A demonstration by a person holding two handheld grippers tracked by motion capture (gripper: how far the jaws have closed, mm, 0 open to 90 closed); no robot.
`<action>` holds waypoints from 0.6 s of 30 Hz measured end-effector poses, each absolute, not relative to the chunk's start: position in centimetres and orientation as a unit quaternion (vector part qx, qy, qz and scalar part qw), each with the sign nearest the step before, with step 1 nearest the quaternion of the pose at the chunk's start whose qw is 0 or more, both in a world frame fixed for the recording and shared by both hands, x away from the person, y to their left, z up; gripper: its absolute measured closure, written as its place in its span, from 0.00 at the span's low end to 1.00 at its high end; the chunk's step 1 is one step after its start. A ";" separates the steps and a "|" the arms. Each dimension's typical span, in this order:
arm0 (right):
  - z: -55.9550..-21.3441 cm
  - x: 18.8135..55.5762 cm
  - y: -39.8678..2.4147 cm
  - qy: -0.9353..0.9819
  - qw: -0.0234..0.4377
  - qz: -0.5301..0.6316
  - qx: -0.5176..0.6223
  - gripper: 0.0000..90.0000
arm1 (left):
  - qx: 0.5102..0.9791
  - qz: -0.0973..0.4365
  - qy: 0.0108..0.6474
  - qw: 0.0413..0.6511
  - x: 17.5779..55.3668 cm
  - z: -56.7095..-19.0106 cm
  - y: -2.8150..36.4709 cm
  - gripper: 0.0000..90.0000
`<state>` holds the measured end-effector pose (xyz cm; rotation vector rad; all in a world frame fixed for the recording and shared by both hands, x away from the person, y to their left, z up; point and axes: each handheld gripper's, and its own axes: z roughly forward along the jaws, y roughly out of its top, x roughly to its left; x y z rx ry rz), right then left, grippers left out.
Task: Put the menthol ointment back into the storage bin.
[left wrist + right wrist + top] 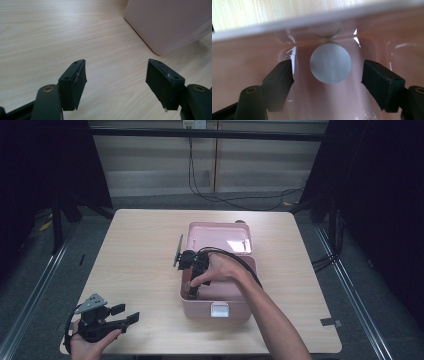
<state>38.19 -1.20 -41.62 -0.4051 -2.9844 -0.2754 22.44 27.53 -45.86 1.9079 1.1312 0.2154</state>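
A pink box (235, 309) stands open on the wooden table (135, 255), its lid (220, 237) tipped back. My right gripper (192, 291) reaches down into the box's front left corner. In the right gripper view it (328, 77) is open, and a pale grey round thing (330, 62) lies between its jaws against the pink inner wall (242, 62); neither jaw touches it. My left gripper (127, 314) rests near the table's front left corner, open and holding nothing. In the left gripper view it (116, 80) faces bare wood, with the box's corner (170, 22) ahead to the right.
A white latch (219, 309) sits on the box's front wall. A dark tape strip (331, 322) marks the table's right front edge. Black cables (235, 200) lie on the floor beyond the table. Bare wood spreads left of the box.
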 end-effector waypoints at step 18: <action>-40.2 37.3 -5.3 -0.972 0.038 -0.150 -0.180 0.23 | 0.765 0.084 0.460 0.442 22.5 -45.8 27.6 0.35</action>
